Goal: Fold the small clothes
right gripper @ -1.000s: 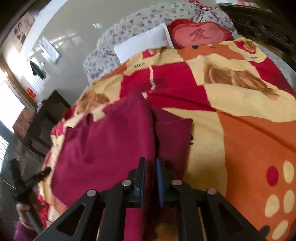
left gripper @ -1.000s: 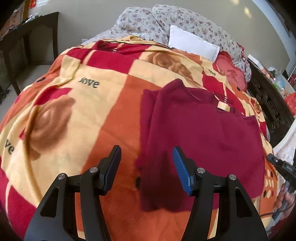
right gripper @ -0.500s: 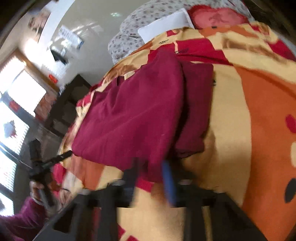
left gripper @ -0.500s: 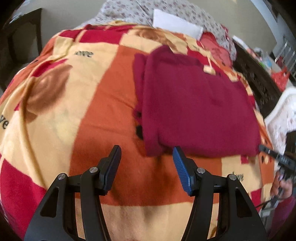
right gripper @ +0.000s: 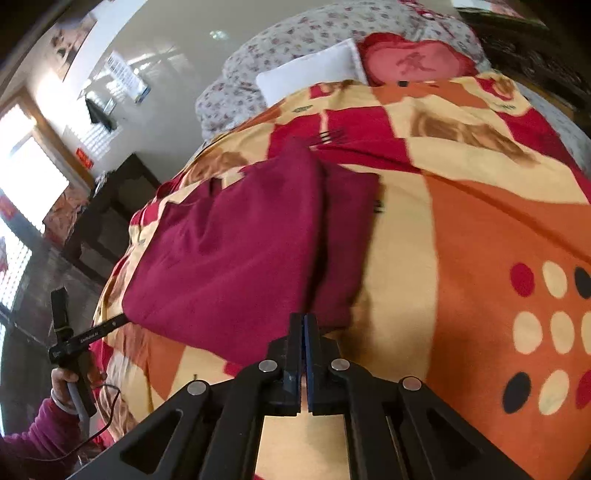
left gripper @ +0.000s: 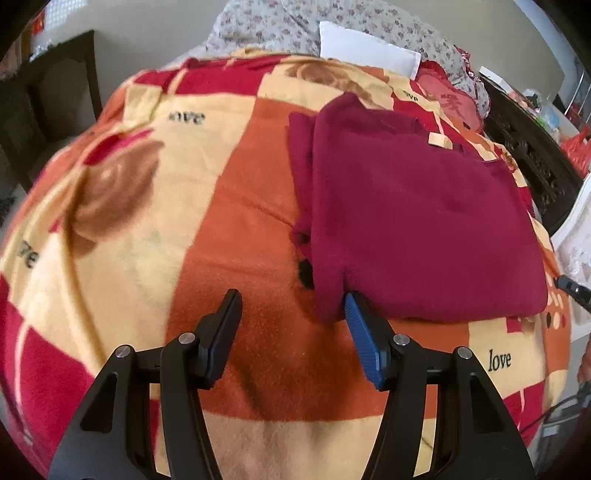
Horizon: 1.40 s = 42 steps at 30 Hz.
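Note:
A dark red garment lies flat and partly folded on the bed, with a narrower layer showing along one side; it also shows in the right wrist view. My left gripper is open and empty, just before the garment's near left corner; its blue pad is close to the cloth edge. My right gripper is shut with nothing between its jaws, just short of the garment's near edge. A tan label sits near the collar.
The bed carries an orange, red and cream blanket printed with "love". Floral pillows, a white pillow and a red cushion lie at the head. Dark wooden furniture stands beside the bed. The left hand and its gripper show at the left.
Both grippers have pulled back from the garment toward the near edge of the bed. The right gripper has let go of the cloth it pinched and is shut again, empty.

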Motion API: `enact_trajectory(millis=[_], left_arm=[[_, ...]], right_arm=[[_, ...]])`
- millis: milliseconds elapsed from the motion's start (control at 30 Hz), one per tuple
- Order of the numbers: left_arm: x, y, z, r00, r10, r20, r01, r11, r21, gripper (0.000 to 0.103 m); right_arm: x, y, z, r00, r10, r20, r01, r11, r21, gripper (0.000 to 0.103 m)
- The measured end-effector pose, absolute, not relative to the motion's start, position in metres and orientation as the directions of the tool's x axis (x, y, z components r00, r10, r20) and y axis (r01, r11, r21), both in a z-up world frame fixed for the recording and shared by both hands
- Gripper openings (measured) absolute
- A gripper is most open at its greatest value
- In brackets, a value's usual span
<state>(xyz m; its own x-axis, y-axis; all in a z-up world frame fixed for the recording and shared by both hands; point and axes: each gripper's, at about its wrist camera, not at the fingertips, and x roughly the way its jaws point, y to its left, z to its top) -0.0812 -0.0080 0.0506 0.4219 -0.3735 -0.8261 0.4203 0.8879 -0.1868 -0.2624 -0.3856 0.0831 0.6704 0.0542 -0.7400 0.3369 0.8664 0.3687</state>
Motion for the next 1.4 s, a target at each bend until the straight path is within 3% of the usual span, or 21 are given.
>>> enact_trajectory(millis=[133,200,267,533,800,1100,1333,1367,1400], left_arm=[[-0.086,-0.002,0.07,0.441,-0.412,-0.797,0.408,0.883,-0.231,0.058],[-0.085,-0.005,0.078,0.448,-0.417,-0.791,0.408,0.882,-0.234,0.058],[-0.084,-0.01,0.083,0.455,-0.421,-0.785,0.415,0.88,-0.231,0.058],[-0.076,-0.032,0.074,0.444,-0.416,-0.794,0.414,0.881,-0.229,0.058],[-0.064,-0.036,0.047,0.396,-0.408,-0.823,0.378,0.889,-0.259,0.058],[-0.059,-0.029,0.025,0.356,-0.454,-0.817,0.334,0.878,-0.343,0.061],[-0.059,-0.016,0.025,0.347,-0.496,-0.796,0.302,0.863,-0.406,0.062],[-0.06,-0.014,0.027,0.355,-0.496,-0.792,0.3,0.863,-0.406,0.062],[-0.06,-0.012,0.029,0.363,-0.493,-0.791,0.299,0.865,-0.402,0.062]], right_arm=[[-0.23,-0.359,0.086,0.664,0.085,-0.743,0.272,0.898,0.346,0.012],[-0.21,-0.344,0.085,0.663,0.118,-0.739,0.234,0.905,0.354,0.034],[-0.193,-0.329,0.085,0.666,0.154,-0.73,0.19,0.911,0.365,0.04],[-0.098,-0.274,0.082,0.644,0.233,-0.729,0.036,0.942,0.333,0.04],[-0.007,-0.239,0.079,0.632,0.226,-0.741,-0.04,0.965,0.26,0.037],[0.081,-0.228,0.054,0.595,0.189,-0.781,-0.006,0.973,0.23,0.035],[0.112,-0.236,0.038,0.516,0.213,-0.83,0.089,0.95,0.299,0.036],[0.11,-0.235,0.042,0.516,0.224,-0.826,0.088,0.946,0.312,0.04],[0.109,-0.233,0.045,0.513,0.227,-0.828,0.084,0.947,0.311,0.051]])
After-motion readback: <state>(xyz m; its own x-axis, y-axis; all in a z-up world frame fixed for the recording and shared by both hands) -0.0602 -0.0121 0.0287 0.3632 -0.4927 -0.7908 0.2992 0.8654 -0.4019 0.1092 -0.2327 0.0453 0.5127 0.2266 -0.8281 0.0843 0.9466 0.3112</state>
